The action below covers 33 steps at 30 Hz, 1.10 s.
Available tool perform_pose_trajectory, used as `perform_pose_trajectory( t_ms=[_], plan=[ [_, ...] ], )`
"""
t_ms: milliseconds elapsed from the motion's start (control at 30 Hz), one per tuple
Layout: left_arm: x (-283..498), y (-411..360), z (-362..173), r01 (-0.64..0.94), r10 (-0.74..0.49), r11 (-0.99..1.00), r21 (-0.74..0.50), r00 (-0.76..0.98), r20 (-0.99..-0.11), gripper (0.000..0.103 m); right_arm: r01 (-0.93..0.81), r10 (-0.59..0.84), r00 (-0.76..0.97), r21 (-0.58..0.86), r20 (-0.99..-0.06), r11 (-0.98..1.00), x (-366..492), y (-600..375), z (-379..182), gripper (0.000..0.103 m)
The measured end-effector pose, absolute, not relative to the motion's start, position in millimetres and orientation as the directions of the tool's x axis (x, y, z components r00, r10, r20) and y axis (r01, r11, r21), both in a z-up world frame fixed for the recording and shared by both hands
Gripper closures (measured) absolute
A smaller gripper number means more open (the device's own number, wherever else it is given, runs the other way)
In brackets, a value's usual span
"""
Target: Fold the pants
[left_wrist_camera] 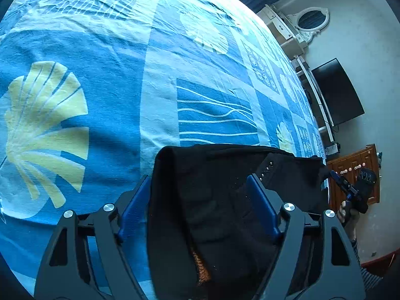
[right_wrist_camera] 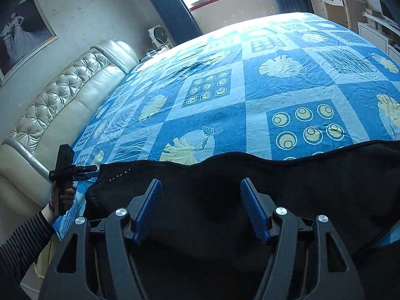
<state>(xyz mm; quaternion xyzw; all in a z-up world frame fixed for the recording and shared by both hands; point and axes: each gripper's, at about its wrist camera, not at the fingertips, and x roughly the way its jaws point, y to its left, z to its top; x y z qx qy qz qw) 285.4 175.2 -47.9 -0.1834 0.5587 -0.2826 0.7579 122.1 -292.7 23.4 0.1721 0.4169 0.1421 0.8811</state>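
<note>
Black pants (right_wrist_camera: 275, 175) on blue bedspread (right_wrist_camera: 250, 87), right gripper (right_wrist_camera: 201, 200) spread

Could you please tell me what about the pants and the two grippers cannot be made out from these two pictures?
- Left wrist view: the pants fill the left gripper; black cloth hides whether it is pinched.
- Right wrist view: the pants run off the bottom and right edges, so their lower part is cut off. Black on black hides any contact at the right gripper.
- The fold state is unreadable in either view.
</note>
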Motion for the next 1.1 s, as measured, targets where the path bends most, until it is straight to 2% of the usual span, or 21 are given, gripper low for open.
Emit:
perform_pose_trajectory(
  t_ms=[100, 167, 267, 367, 433, 600, 633, 667, 700, 867, 1100],
  plan=[
    [285.3, 170.1, -48.8, 0.250, -0.608, 0.790, -0.560, 0.207, -0.766, 0.031, -0.179, 0.427, 0.564, 0.400, -0.707, 0.899, 144.8, -278.9, 20.5, 0.038],
    [288.2, 172.8, -50.0, 0.228, -0.594, 0.802, -0.552, 0.208, -0.777, 0.048, -0.240, 0.443, 0.527, 0.373, -0.726, 0.896, 161.0, -270.4, 19.5, 0.038],
    [296.5, 178.4, -54.7, 0.178, -0.587, 0.809, -0.560, 0.199, -0.785, 0.064, -0.311, 0.446, 0.450, 0.332, -0.774, 0.891, 188.3, -261.5, 14.5, 0.038],
    [298.0, 172.7, -52.8, 0.213, -0.553, 0.831, -0.515, 0.200, -0.809, 0.073, -0.347, 0.407, 0.380, 0.280, -0.831, 0.895, 213.6, -257.8, 8.9, 0.038],
    [298.5, 168.7, -51.8, 0.234, -0.529, 0.843, -0.484, 0.205, -0.823, 0.074, -0.386, 0.426, 0.292, 0.302, -0.857, 0.872, 226.2, -255.0, 1.9, 0.037],
    [299.4, 154.9, -50.5, 0.273, -0.471, 0.871, -0.409, 0.229, -0.852, 0.074, -0.464, 0.329, 0.183, 0.213, -0.927, 0.860, 233.8, -241.1, -18.7, 0.037],
    [298.6, 152.7, -49.9, 0.280, -0.463, 0.874, -0.398, 0.230, -0.856, 0.075, -0.474, 0.310, 0.170, 0.198, -0.935, 0.858, 233.0, -238.6, -21.6, 0.054],
    [298.4, 151.5, -49.6, 0.285, -0.466, 0.871, -0.399, 0.225, -0.856, 0.085, -0.477, 0.281, 0.162, 0.175, -0.946, 0.861, 232.6, -236.7, -23.4, 0.080],
    [298.7, 150.6, -49.4, 0.284, -0.470, 0.869, -0.405, 0.216, -0.856, 0.090, -0.478, 0.267, 0.162, 0.161, -0.950, 0.864, 231.5, -235.8, -23.1, 0.088],
    [293.4, 153.7, -26.8, 0.297, -0.499, 0.856, -0.424, 0.256, -0.828, 0.096, -0.472, 0.268, 0.291, 0.106, -0.918, 0.875, 217.7, -237.9, 9.6, 0.094],
    [261.3, 174.5, 29.7, 0.310, -0.627, 0.779, -0.545, 0.357, -0.692, 0.097, -0.446, 0.262, 0.513, 0.007, -0.818, 0.895, 157.8, -239.2, 72.5, 0.094]
  ],
)
